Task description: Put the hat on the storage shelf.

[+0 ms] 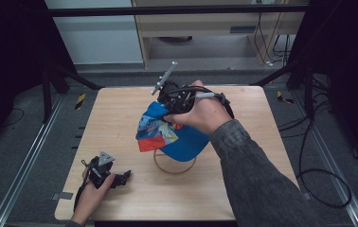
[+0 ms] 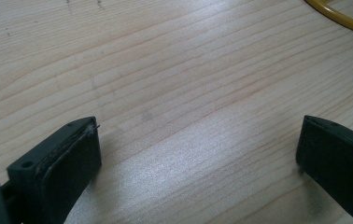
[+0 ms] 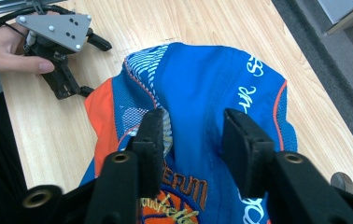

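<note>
Clearly the thing in play is the blue cap point(image 1: 179, 135), a soft cloth one with orange and patterned mesh panels and a stitched emblem, which sits near the middle of the wooden table point(image 1: 120, 113) over a yellow ring stand point(image 1: 173, 168), whose loop shows on the tabletop just below the cap's near edge. The right gripper point(image 1: 170, 97) is at the cap's far upper side, and in the right gripper view its jaws stand partly closed with a fold of the blue crown between them; both pads seem to press the cloth, so it looks to have the cap pinched, though how firmly I cannot tell. By its look the cap will be light and limp everywhere except the brim: it should sag and fold where it is taken, the mesh may stretch, and the smooth blue fabric could slip through a loose grip. I judge a gathered fold of the crown or the stiffer brim edge the best hold, since a single layer may pull free. Farther out, the left gripper point(image 1: 102, 171) rests on the table at the near left, well apart from the cap, with the left hand point(image 1: 91, 196) on it; its jaws are spread wide over bare wood and hold nothing.
</note>
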`<state>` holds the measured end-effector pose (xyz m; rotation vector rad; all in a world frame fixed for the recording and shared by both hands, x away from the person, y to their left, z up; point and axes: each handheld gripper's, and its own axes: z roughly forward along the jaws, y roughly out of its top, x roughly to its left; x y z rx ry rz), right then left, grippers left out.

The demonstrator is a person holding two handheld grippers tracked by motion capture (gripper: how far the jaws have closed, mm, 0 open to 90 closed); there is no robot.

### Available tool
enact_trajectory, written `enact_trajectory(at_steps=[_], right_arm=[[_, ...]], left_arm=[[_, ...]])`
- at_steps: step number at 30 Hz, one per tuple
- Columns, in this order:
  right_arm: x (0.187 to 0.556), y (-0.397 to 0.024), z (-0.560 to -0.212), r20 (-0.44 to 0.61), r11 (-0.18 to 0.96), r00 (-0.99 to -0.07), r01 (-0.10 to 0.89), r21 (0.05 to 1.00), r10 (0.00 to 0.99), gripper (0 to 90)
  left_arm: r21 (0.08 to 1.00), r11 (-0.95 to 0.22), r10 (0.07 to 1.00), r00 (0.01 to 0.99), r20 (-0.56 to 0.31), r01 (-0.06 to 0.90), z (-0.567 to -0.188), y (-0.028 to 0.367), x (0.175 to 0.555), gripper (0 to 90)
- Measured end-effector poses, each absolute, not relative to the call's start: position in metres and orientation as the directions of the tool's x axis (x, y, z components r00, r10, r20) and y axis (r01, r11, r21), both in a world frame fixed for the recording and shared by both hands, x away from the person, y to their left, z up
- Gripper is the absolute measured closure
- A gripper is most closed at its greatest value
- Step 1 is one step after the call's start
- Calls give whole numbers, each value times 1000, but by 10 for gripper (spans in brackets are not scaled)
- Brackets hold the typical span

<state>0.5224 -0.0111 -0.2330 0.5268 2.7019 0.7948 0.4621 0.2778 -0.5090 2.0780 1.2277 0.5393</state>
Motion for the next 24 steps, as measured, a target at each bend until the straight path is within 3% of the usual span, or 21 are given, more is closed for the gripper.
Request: enact_trajectory(at_steps=[13,24], right_arm=[[521,-15,-235,-152,776,-885,290,560,440,367],[518,-21,-234,-135,754,-882,296,586,452,259]], left_arm=[[714,-345,880,475,19,609,-509,278,462,0],[714,-344,880,475,19,609,-509,278,462,0]])
